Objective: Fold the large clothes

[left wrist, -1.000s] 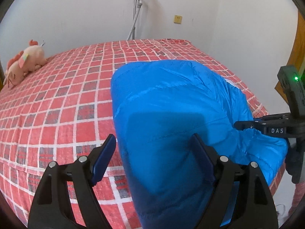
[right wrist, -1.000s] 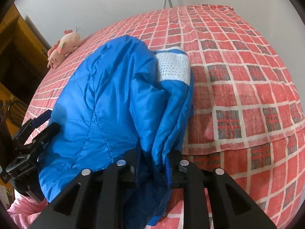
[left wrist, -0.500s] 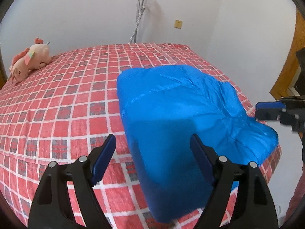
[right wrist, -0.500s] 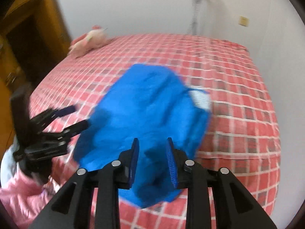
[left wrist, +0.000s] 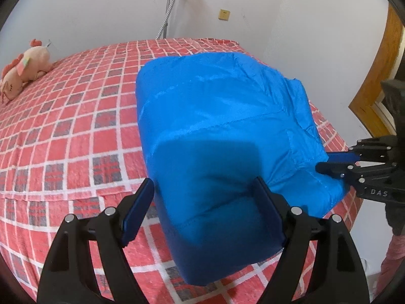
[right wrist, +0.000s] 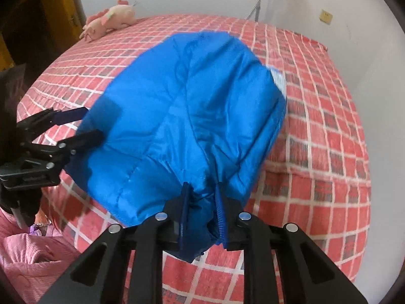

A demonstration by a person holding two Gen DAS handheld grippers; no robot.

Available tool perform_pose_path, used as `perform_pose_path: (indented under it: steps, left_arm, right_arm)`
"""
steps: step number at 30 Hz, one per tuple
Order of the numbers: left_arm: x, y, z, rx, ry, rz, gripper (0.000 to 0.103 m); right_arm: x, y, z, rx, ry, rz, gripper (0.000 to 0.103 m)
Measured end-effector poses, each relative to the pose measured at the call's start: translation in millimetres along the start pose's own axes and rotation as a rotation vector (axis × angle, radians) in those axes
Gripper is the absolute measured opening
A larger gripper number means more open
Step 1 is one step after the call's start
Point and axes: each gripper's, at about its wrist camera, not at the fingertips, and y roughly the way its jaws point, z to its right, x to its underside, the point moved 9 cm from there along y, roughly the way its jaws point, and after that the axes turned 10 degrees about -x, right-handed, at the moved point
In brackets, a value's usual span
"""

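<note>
A puffy blue jacket lies folded in a thick bundle near the bed's front right corner. My left gripper stands wide open. The bundle's near end sits between its fingers, and I see no pad pressing on it. In the right wrist view the jacket bunches into my right gripper, whose jaws are closing and pinch a gather of the hem. The right gripper also shows at the jacket's right edge. The left gripper straddles the jacket's left corner.
A red plaid blanket covers the bed. A pink plush toy lies at its far left. A hose on a pole stands against the back wall, and a wooden door frame is at the right. Pink clothing shows below the bed's edge.
The right gripper swung round the jacket's near end, its jaws parted a little, then narrowed onto the hem. The left gripper drifted right, so the bundle now fills its gap.
</note>
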Motion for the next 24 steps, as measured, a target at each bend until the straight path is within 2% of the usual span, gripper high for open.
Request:
perform_pose_path:
  steps: [10, 15, 21, 24]
  left_arm:
    - [9.1, 5.9, 9.5, -0.027, 0.028, 0.025, 0.079]
    - [10.3, 8.8, 9.9, -0.040, 0.028, 0.036, 0.080]
    - [10.0, 12.7, 7.8, -0.021, 0.004, 0.025, 0.081]
    - [6.0, 11.7, 2.5, 0.030, -0.015, -0.019, 0.081]
  right_arm:
    - [16.9, 19.9, 15.2, -0.076, 0.103, 0.065, 0.020]
    - [16.8, 24.1, 16.3, -0.075, 0.120, 0.094, 0.021]
    - [14.8, 22.9, 15.6, -0.085, 0.132, 0.094, 0.021]
    - [9.2, 8.2, 16.2, -0.111, 0.152, 0.075, 0.024]
